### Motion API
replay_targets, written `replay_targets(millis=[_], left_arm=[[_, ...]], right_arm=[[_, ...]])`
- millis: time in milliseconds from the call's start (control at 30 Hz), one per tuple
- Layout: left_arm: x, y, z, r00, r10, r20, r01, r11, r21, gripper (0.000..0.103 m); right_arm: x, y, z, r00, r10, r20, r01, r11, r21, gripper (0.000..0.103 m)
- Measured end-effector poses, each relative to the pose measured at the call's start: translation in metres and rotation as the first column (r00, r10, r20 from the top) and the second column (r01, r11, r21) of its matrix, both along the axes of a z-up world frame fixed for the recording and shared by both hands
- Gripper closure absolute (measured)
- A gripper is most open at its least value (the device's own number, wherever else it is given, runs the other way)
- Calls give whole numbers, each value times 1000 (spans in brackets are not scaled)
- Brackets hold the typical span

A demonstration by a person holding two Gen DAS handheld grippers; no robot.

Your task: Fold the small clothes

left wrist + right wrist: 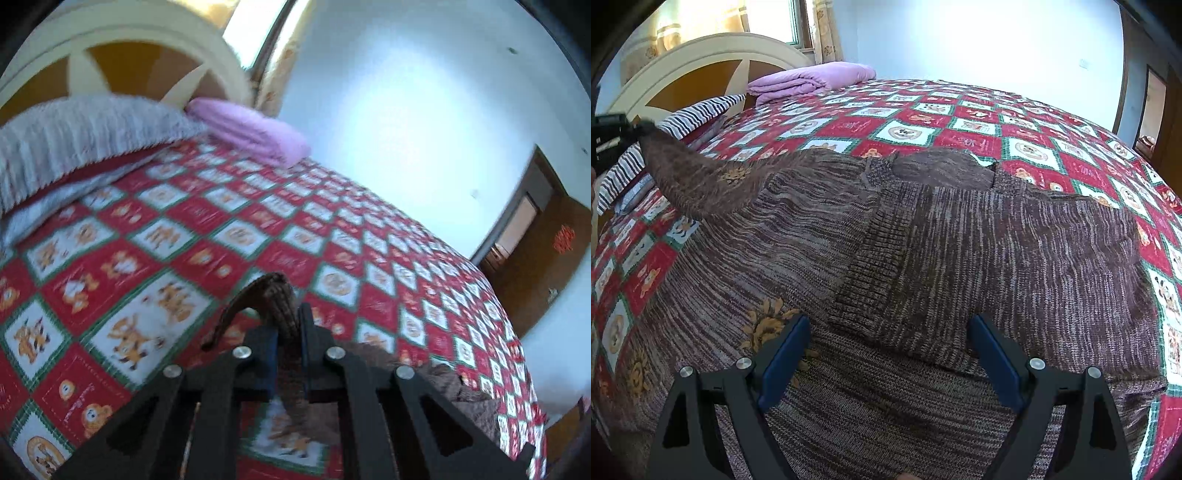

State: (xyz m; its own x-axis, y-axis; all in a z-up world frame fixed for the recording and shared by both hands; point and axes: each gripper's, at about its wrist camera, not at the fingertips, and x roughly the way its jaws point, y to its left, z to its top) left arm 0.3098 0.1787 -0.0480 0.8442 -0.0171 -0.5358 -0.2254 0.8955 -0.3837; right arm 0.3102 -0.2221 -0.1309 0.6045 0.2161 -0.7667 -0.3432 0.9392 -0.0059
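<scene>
Lying spread across the near part of the red, white and green checked bedspread (979,122), the brown marled knitted sweater (960,266) with orange flower motifs has one sleeve folded over its middle; its far-left part is lifted off the bed, pinched between the closed jaws of the left gripper (288,325), whose black arm shows at the left edge of the right wrist view. The right gripper (886,350) hangs over the sweater's near part, jaws wide and holding nothing; a folded pink blanket (812,79) lies far off by the cream headboard (701,51).
</scene>
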Motion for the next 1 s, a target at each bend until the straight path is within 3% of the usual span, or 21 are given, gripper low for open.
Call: replay_targets(millis=[133, 233, 400, 500, 600, 700, 733, 833, 933, 1000], left_arm=[[-2, -46, 25, 994, -92, 53, 86, 991, 99, 93], [-5, -93, 34, 978, -195, 68, 183, 970, 159, 93], [-3, -156, 24, 950, -309, 43, 293, 932, 214, 93], [1, -199, 3, 928, -372, -6, 364, 904, 227, 93], [3, -243, -30, 908, -407, -103, 419, 865, 277, 88], [-1, -274, -65, 845, -482, -233, 532, 805, 262, 71], [-7, -280, -72, 834, -486, -262, 548, 785, 288, 62], [-28, -280, -71, 824, -513, -240, 566, 750, 341, 43], [-43, -256, -58, 847, -501, -179, 530, 761, 375, 21], [-43, -228, -50, 888, -438, -143, 456, 794, 402, 13]], right_arm=[[0, -8, 3, 1000, -2, -1, 2, 998, 57, 14], [1, -23, 5, 1000, -12, -8, 13, 983, 183, 14], [2, -46, 9, 997, -74, -1, 70, 939, 336, 14], [-4, -70, 13, 986, -162, 26, 133, 879, 458, 14], [-13, -103, 14, 954, -297, 36, 217, 768, 602, 13], [-12, -118, 10, 924, -382, 6, 284, 698, 657, 11], [-11, -118, 11, 925, -381, 6, 284, 698, 657, 11], [-6, -105, 14, 935, -353, 21, 262, 731, 630, 11], [2, -97, 13, 941, -337, 13, 255, 737, 626, 11], [7, -97, 11, 942, -336, 3, 259, 732, 631, 11]])
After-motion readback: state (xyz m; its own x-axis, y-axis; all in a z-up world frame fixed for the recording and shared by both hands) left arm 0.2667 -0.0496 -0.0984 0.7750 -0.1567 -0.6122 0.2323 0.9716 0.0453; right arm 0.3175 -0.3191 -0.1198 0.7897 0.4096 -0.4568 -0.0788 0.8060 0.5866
